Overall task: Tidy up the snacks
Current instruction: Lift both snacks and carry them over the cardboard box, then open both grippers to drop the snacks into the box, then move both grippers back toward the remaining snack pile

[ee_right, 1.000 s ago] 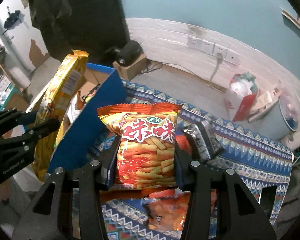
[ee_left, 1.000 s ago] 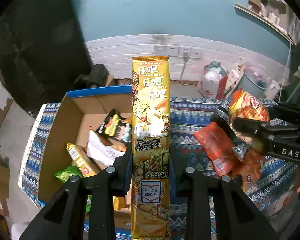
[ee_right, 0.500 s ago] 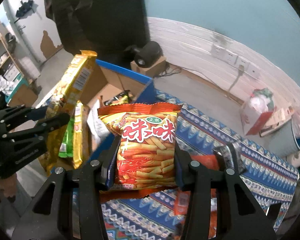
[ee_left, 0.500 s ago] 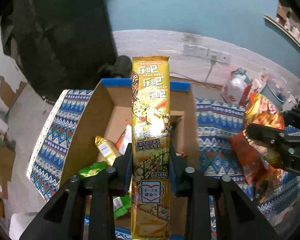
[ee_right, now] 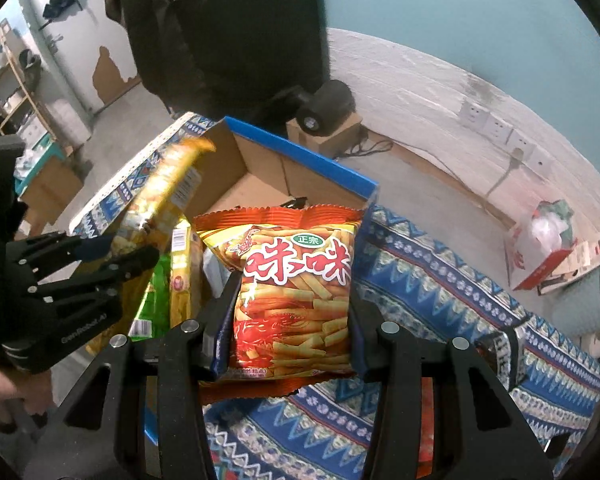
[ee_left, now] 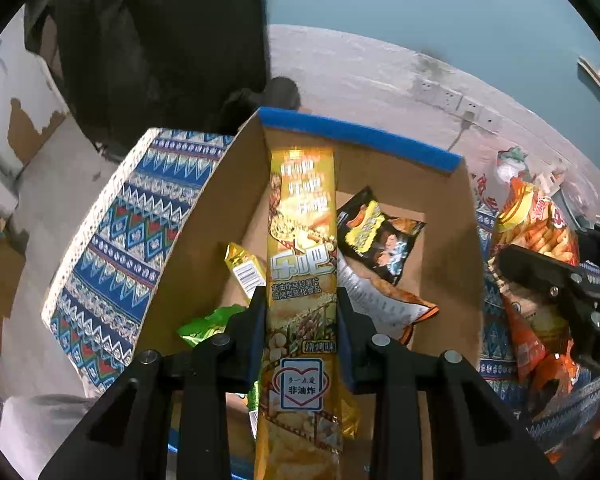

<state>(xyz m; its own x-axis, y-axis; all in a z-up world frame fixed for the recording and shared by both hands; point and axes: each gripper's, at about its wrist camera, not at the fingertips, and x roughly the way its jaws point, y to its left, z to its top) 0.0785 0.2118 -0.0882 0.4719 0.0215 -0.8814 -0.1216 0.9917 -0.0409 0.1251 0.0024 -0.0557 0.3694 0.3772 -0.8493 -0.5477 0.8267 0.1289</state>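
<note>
The open brown cardboard box with a blue rim (ee_left: 360,136) shows bare floor at its far left corner. Near and right, a black crisp packet (ee_left: 380,236), a small gold packet (ee_left: 244,270) and a green packet (ee_left: 208,322) crowd it.

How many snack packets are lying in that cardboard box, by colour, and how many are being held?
Black packet: 1
Gold packet: 1
Green packet: 1
White-and-orange packet: 1
Held long yellow packet: 1
Held red snack bag: 1
Total: 6

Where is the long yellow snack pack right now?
The long yellow snack pack is clamped upright in the left tool, held over the open cardboard box, above the black snack bag lying inside it.
</note>
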